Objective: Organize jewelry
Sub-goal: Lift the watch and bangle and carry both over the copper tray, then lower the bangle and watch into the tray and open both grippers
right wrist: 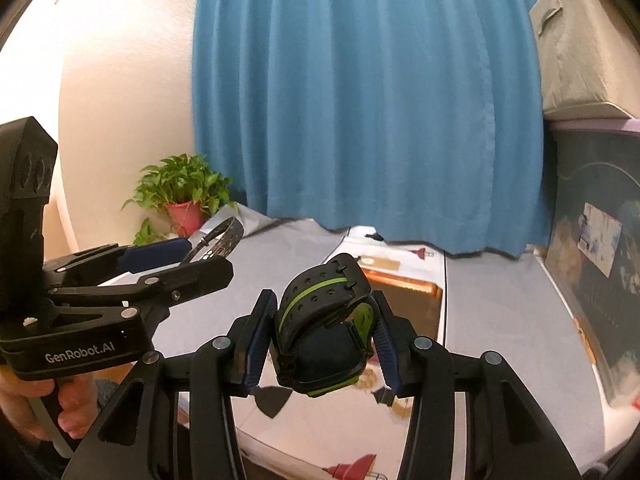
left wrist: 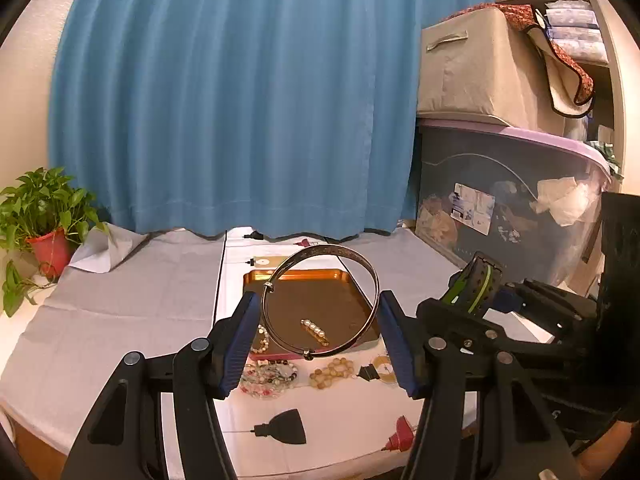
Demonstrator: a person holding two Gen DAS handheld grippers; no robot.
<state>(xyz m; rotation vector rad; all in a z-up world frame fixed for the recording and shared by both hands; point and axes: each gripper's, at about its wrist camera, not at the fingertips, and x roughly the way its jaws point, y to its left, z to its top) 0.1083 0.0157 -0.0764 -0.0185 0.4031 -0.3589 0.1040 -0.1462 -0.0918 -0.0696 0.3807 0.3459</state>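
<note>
A: Entry, grips. Your left gripper [left wrist: 318, 338] spans the silver bangle [left wrist: 320, 300] across its width, one blue pad on each side of the ring, so the hoop stands nearly upright in the air above the near edge of the gold tray [left wrist: 312, 300]. Why edgewise?

B: Judgement only: a thin ring offers the pads nothing but its rim, and held this way you can lower it flat into the tray. Your right gripper [right wrist: 324, 336] is clamped on the black-and-green watch [right wrist: 324, 320], pads against the sides of the curled strap, raised off the tablecloth [left wrist: 120, 312] toward the tray's right edge.

A: Counts?

B: In the air: one bangle, one watch. In the tray: one pearl hair clip [left wrist: 315, 330], near its front edge. On the cloth by the tray's near edge: one pale amber bead bracelet [left wrist: 332, 372]; a heap of multicoloured bead bracelets [left wrist: 268, 376], number not separable; a pearl strand [left wrist: 262, 340] partly hidden behind the left pad; one small coil with a dark tassel [left wrist: 378, 370].

A: Status?

B: Most pieces lie outside the tray; sorting looks early.
</note>
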